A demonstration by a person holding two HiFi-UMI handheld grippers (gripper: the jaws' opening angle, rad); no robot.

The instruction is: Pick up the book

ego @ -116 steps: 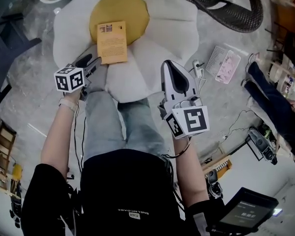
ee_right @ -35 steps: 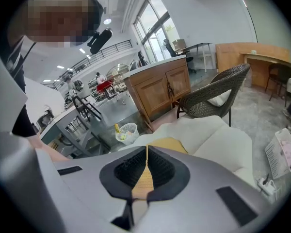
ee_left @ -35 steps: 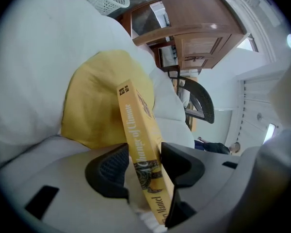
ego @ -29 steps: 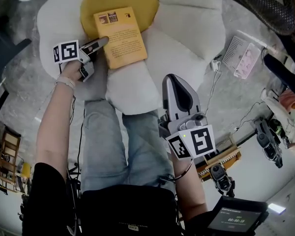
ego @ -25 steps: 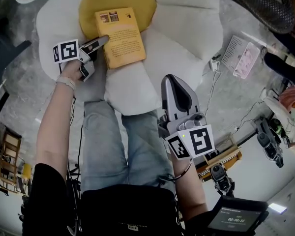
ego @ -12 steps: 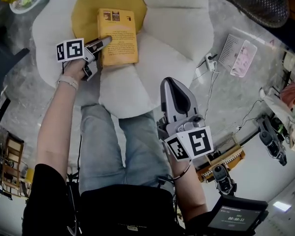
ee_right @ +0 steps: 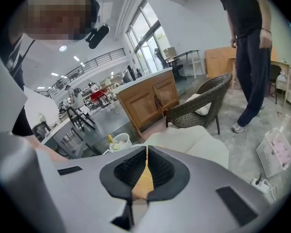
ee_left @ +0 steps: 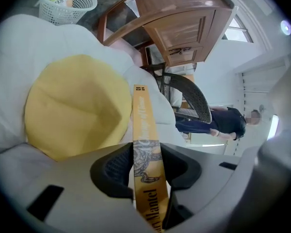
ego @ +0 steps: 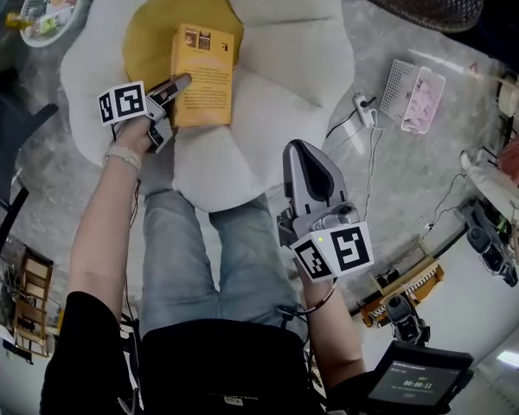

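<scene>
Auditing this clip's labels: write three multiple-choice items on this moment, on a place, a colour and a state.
1. The book is over: A the flower cushion; B the wicker chair; C the white basket.
2. Its cover is: A blue; B yellow-orange; C green.
3. The right claw is: A gripping the book; B gripping a cable; C empty.
A: it sits tilted above the cushion. B: the cover is plainly yellow-orange. C: its jaws meet on nothing; the left claw, jaws closing, has the spine.
</scene>
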